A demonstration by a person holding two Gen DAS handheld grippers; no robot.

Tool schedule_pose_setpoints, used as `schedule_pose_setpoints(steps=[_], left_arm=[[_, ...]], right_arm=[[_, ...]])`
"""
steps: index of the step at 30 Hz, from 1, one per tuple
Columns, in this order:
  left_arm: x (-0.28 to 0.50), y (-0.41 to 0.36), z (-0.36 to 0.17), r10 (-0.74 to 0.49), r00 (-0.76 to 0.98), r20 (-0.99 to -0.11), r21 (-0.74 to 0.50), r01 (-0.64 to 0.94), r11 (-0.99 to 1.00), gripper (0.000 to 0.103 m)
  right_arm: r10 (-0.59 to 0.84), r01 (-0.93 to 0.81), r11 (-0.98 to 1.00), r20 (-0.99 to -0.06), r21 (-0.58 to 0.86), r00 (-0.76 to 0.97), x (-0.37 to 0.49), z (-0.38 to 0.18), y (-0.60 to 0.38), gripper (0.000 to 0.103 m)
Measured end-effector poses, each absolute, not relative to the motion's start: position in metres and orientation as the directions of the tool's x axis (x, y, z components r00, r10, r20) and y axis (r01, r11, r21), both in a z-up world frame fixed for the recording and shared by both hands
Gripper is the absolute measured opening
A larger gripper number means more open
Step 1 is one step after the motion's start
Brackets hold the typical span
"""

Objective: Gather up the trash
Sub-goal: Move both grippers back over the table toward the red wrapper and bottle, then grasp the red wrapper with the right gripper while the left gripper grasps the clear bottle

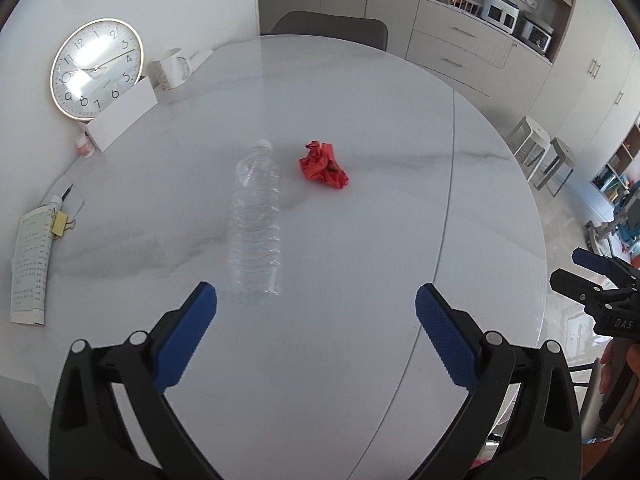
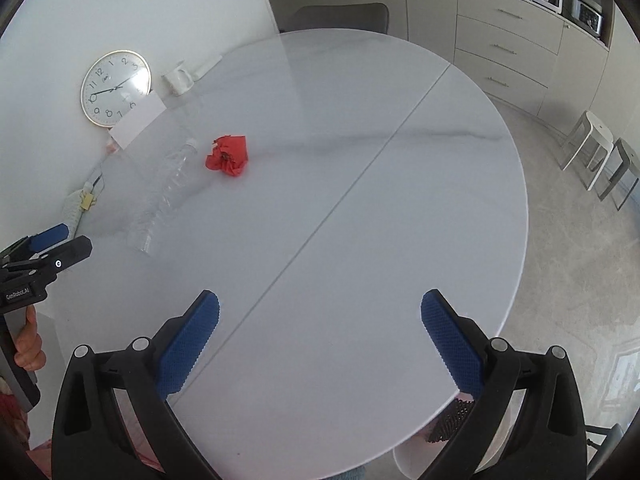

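Left wrist view: one clear bottle (image 1: 256, 220), one red paper wad (image 1: 323, 165).

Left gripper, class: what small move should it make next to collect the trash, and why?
Probably ease the left gripper forward and down over the bottle. Its jaws stand wide open and empty, the bottle lies on its side on the table just beyond the left fingertip, and it is nearer than the red wad.

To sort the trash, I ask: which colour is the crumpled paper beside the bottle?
The crumpled paper is red; the left wrist view shows it best.
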State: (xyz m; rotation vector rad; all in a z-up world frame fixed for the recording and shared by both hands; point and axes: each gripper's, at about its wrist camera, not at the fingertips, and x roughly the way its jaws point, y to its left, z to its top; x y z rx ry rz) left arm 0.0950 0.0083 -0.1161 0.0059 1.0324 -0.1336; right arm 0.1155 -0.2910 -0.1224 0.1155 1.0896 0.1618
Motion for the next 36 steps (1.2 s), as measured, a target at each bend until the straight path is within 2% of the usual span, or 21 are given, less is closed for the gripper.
schedule_pose_setpoints(steps=[18, 30, 32, 35, 36], left_arm=[[0.170, 0.042, -0.160, -0.082, 0.426, -0.901, -0.066, 0.053, 0.996, 0.095], [0.214, 0.045, -0.195, -0.064, 0.370, -0.927, -0.057, 0.028, 0.998, 0.095], [0.222, 0.047, -0.199, -0.066, 0.361, -0.930, -0.062, 0.021, 0.998, 0.095], [0.232, 0.048, -0.205, -0.072, 0.352, -0.933, -0.072, 0.014, 0.997, 0.095], [0.235, 0.047, -0.206, -0.075, 0.349, -0.934, -0.075, 0.013, 0.997, 0.095]], right_arm=[[0.231, -0.247, 0.958, -0.900, 0.144, 0.370, 0.240, -0.141, -0.190, 0.100], [0.243, -0.285, 0.944, -0.932, 0.164, 0.269, 0.357, -0.231, -0.121, 0.100], [0.229, -0.304, 0.942, -0.934, 0.141, 0.275, 0.361, -0.237, -0.112, 0.095], [0.216, -0.319, 0.940, -0.939, 0.125, 0.268, 0.364, -0.242, -0.108, 0.071], [0.210, -0.321, 0.939, -0.942, 0.120, 0.263, 0.366, -0.244, -0.108, 0.056]])
